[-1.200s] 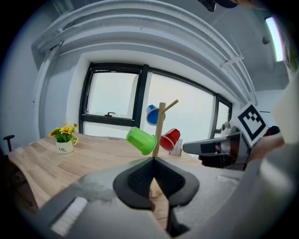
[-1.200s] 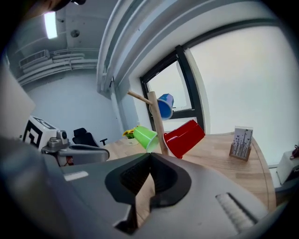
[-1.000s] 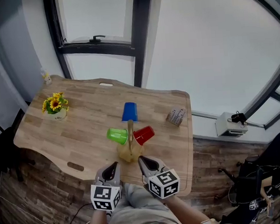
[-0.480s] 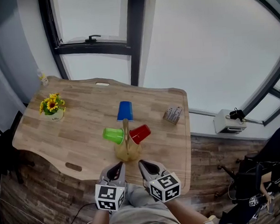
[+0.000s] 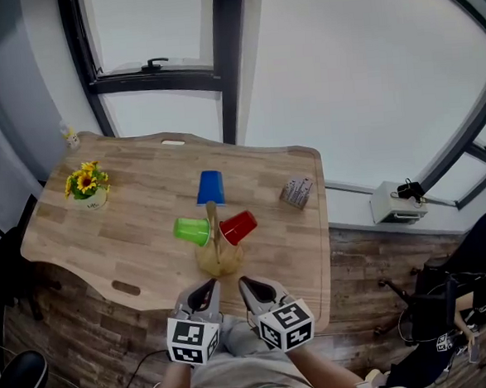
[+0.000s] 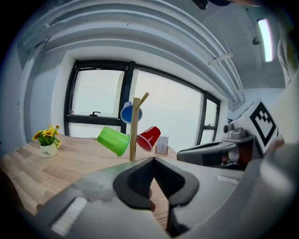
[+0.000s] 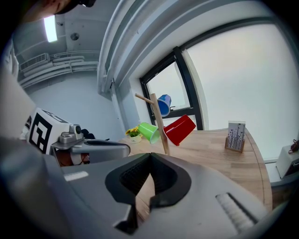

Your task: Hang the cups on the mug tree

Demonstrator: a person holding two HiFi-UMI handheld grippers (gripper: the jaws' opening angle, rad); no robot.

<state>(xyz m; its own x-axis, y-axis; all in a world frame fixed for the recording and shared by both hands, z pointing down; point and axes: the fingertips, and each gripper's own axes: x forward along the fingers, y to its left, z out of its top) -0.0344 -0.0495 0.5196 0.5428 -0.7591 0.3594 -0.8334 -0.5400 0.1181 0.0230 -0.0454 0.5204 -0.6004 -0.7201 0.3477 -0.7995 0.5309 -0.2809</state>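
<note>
You hold both claws low over the table's (image 5: 136, 206) near edge, side by side, each pointing ahead and slightly down. Your left gripper (image 5: 203, 290) has its jaws pressed together on nothing, and so has your right gripper (image 5: 251, 286). The mug tree (image 5: 215, 247) stands just ahead of both tips. Its green cup (image 5: 191, 231) hangs ahead of the left claw, the red cup (image 5: 239, 227) ahead of the right, and the blue cup (image 5: 210, 187) beyond. Bare wood lies open either side. A flower pot (image 5: 87, 186) sits far left, and a card holder (image 5: 296, 192) sits ahead-right near the edge.

Wooden table (image 5: 143, 196) beneath dark-framed window (image 5: 155, 28)
</note>
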